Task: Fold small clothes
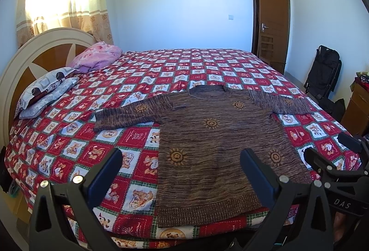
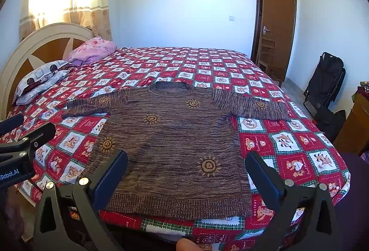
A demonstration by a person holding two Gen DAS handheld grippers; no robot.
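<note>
A brown knit sweater [image 1: 214,149] with orange sun motifs lies flat and spread on the bed, both sleeves out to the sides, hem toward me. It also shows in the right wrist view [image 2: 170,149]. My left gripper [image 1: 182,163] is open and empty, held above the near edge of the bed at the sweater's left hem side. My right gripper [image 2: 186,165] is open and empty, held above the hem. Each gripper shows at the edge of the other's view: the right one [image 1: 332,147], the left one [image 2: 25,128].
The bed has a red checked quilt [image 1: 129,135] with cartoon squares. Pillows [image 1: 46,89] and a pink bundle [image 1: 96,57] lie by the headboard at left. A brown door [image 1: 272,20], a black folded chair [image 1: 322,71] and a wooden cabinet [image 1: 355,107] stand at right.
</note>
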